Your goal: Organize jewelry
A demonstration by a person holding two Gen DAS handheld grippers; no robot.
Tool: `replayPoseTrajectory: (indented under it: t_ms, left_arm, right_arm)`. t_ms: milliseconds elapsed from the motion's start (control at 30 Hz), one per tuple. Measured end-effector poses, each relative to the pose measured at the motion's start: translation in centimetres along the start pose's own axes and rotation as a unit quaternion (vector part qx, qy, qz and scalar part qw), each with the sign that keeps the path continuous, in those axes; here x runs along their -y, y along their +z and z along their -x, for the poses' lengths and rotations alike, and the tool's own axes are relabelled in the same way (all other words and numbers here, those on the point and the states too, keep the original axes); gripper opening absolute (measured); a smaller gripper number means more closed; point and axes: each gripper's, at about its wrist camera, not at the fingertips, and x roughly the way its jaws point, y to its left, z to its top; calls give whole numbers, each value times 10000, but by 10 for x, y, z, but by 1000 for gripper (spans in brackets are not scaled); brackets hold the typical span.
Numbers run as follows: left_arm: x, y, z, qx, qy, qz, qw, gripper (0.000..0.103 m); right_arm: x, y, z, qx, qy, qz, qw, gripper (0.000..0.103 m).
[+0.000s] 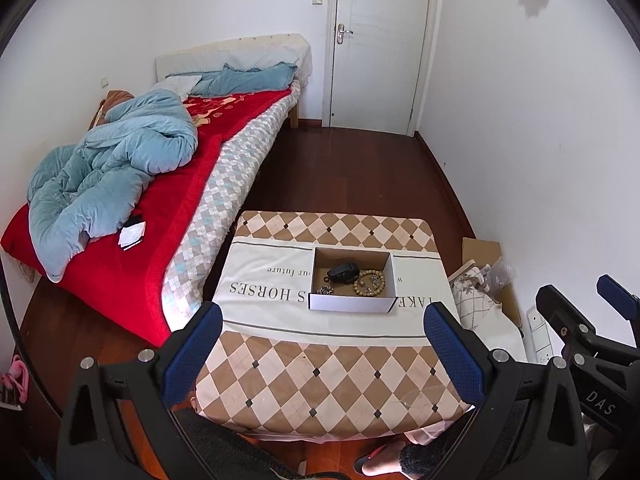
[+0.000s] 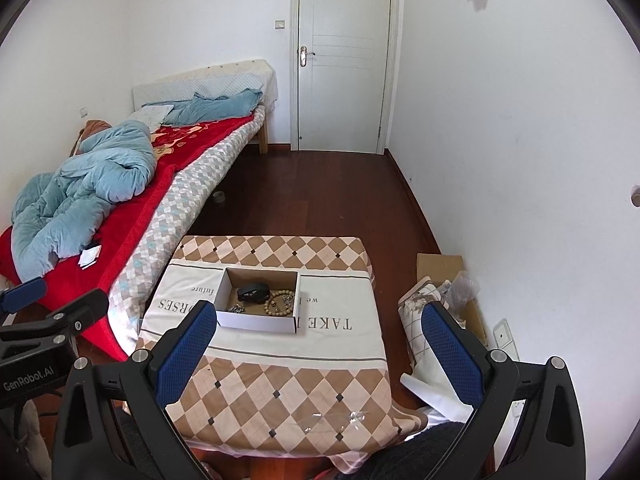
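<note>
Filling the space left of both grippers, a bed [image 1: 168, 184] carries a red blanket [image 1: 120, 264] and a blue quilt [image 1: 108, 176]. Ahead of them sits a low table under a checked cloth [image 1: 320, 380]. On it, beyond the fingertips, rests an open cardboard box [image 1: 352, 304] with a black item [image 1: 340, 272], a wooden bead bracelet [image 1: 368, 282] and a metal chain [image 1: 325, 290] inside. The left gripper [image 1: 322, 354] and right gripper [image 2: 316, 354] both hang spread wide, holding nothing.

2 side-by-side wrist views above the table [image 1: 320, 380], doorward, sharing box [image 1: 352, 304].
</note>
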Motion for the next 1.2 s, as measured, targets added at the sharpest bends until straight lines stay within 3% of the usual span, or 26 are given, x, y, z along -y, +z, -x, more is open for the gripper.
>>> replayPoseTrajectory:
  t_ms: [267,933,1200]
  left_arm:
    - [-2,4,-23,-70,172,-16,9998,103]
    - [-8,20,-105,-519,402,35,9978,103]
    - [-8,24,-121,-578,469,-6,9972,103]
  right_arm:
    - [0,2,-20,-122,-63,61,9999,103]
    - [-6,13,-132,-769,-205,50,9968,103]
    - [-10,10,-152,-888,-233,77,9957,103]
